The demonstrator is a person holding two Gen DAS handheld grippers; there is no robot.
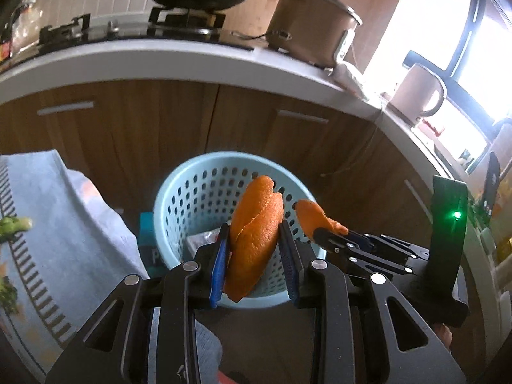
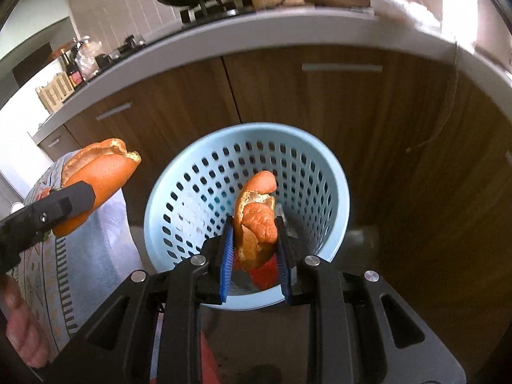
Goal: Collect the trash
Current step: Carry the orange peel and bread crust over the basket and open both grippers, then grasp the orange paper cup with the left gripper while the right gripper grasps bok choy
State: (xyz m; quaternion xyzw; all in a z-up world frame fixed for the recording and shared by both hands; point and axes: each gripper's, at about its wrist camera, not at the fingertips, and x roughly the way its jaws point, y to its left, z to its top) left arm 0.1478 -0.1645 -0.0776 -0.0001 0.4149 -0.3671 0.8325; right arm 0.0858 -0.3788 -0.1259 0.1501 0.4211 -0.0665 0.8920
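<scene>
The left gripper [image 1: 254,249] has its blue-padded fingers [image 1: 219,268] closed on a large curled piece of orange peel [image 1: 256,233]. The right gripper [image 2: 254,243] likewise pinches a smaller curled orange peel [image 2: 257,220]. Both hang just above the mouth of the pale blue perforated plastic waste basket [image 2: 323,172] on the floor, apparently so that letting go drops the peel straight inside, beside the cloth-covered tabletop [image 1: 64,211].

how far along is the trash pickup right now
Done: some wrappers already lie in the bin. In hand: the left gripper and the right gripper each clamp an orange peel over the bin, not yet dropped. Left: releasing both, and maybe the green scraps on the tablecloth.
</scene>
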